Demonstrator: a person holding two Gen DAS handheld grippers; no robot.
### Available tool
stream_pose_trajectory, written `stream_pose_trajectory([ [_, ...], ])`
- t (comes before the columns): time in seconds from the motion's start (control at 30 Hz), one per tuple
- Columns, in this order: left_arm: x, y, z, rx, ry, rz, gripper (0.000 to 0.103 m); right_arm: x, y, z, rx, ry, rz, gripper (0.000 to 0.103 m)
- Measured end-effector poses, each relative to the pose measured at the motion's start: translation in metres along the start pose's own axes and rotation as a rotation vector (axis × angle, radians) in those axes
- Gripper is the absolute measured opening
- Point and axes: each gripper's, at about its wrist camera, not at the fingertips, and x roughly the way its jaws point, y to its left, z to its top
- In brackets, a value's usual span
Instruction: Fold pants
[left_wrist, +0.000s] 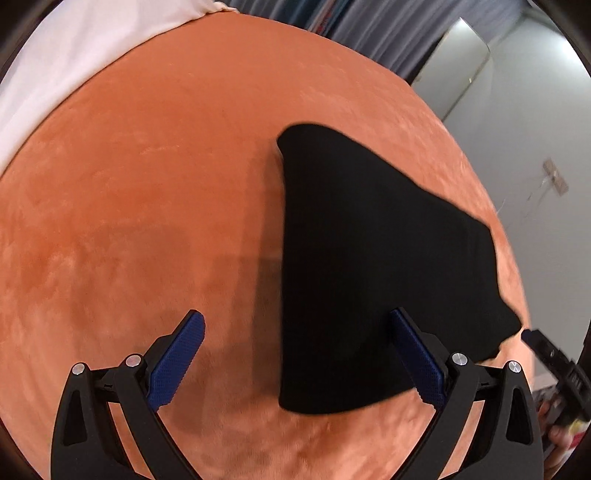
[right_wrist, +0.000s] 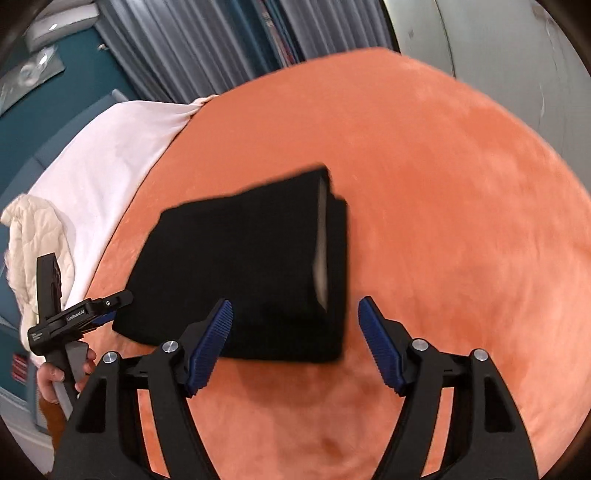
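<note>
The bed takes up nearly everything I can see — it's covered in a fuzzy orange blanket, with a white sheet showing at the far left end. Grey curtains hang behind it, and a cream quilted thing is bunched at the sheet's edge.

The black pants lie on the blanket as a folded stack, roughly in the middle of the bed. From my right wrist camera I can see layered edges along the stack's right side, with a pale strip showing between the layers.

My left tool hangs over the near edge of the pants with its jaws wide and nothing pinched between them; the right blue pad sits in front of the black cloth, the left one over bare blanket. My right tool is spread wide too — the near corner of the stack shows between its fingers, but the pads aren't pressing on it. My left hand grips its tool's handle at the bed's edge.
</note>
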Motion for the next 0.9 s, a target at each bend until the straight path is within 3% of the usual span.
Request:
stream_pose_trajectory([
  [0.13,0.006,-0.002,-0.009,0.008,-0.004,0.01,0.098,0.016,0.015,0.005,-0.059,-0.018,0.059,0.065],
  [0.17,0.006,0.0,-0.009,-0.009,-0.009,-0.011,0.098,0.021,0.017,0.005,-0.077,-0.02,0.056,0.055],
  [0.2,0.009,0.001,-0.01,-0.019,-0.003,-0.037,0.097,0.028,0.02,0.006,-0.091,-0.006,0.007,0.028],
  [0.23,0.01,0.004,-0.009,-0.02,0.005,-0.055,0.089,0.024,0.012,0.003,-0.089,-0.001,0.004,0.023],
  [0.3,0.007,-0.003,-0.011,0.015,0.015,-0.079,0.07,0.008,0.008,-0.003,-0.081,-0.022,0.048,0.023],
  [0.37,0.0,-0.015,-0.014,0.081,-0.009,-0.073,0.073,-0.001,-0.005,-0.013,-0.072,-0.044,0.043,0.023],
  [0.4,-0.002,-0.02,-0.016,0.116,-0.028,-0.05,0.085,0.008,-0.014,-0.017,-0.067,-0.027,0.019,0.024],
  [0.43,0.0,-0.022,-0.018,0.139,-0.042,0.005,0.094,0.025,-0.025,-0.023,-0.053,0.031,0.002,0.034],
  [0.5,0.005,-0.023,-0.019,0.146,-0.035,0.037,0.094,0.03,-0.034,-0.028,0.001,0.055,0.034,0.059],
  [0.57,0.006,-0.018,-0.018,0.113,-0.017,0.005,0.095,0.014,-0.036,-0.028,0.016,-0.007,0.074,0.067],
  [0.6,0.007,-0.015,-0.017,0.092,-0.013,-0.009,0.097,0.011,-0.039,-0.029,0.032,-0.023,0.08,0.081],
  [0.63,0.007,-0.01,-0.016,0.067,-0.007,-0.021,0.098,0.01,-0.043,-0.029,0.054,-0.026,0.086,0.088],
  [0.77,0.018,0.005,-0.015,-0.036,0.005,-0.085,0.098,0.037,-0.062,-0.028,0.182,0.073,0.173,0.089],
  [0.9,0.027,-0.008,-0.016,0.028,-0.019,-0.033,0.098,0.048,-0.056,-0.022,0.223,0.051,0.259,0.09],
])
